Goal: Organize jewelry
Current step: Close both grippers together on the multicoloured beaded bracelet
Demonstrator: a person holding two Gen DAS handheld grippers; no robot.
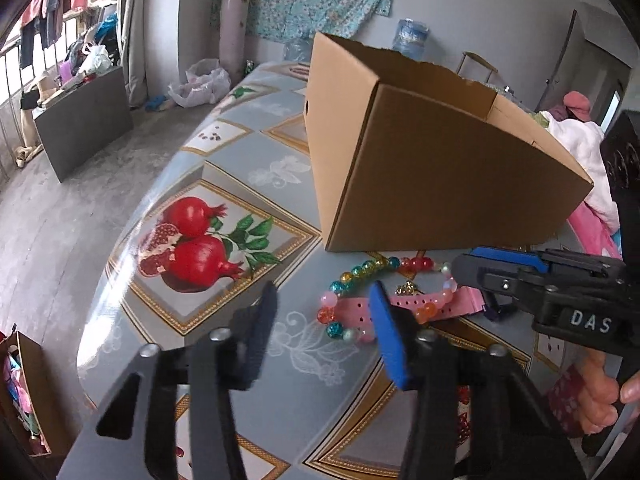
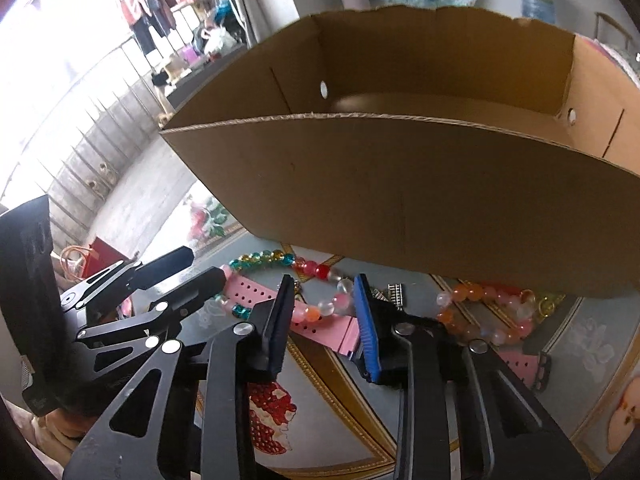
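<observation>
Right tool (image 2: 322, 312) half-open over bead bracelet (image 2: 320, 308), nothing gripped; left tool (image 1: 324, 308) likewise. Pick-up step; next, clamp beads, lift into cardboard box (image 2: 400, 200) beyond.

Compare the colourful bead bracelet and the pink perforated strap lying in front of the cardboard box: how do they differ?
The bead bracelet is a loop of round, glossy, multicoloured beads; the pink strap is one flat, matte band punched with holes. The bracelet curves in a ring; the strap lies straight, crossing inside that ring. Both rest on the patterned tablecloth beside the cardboard box, and neither is gripped.
</observation>
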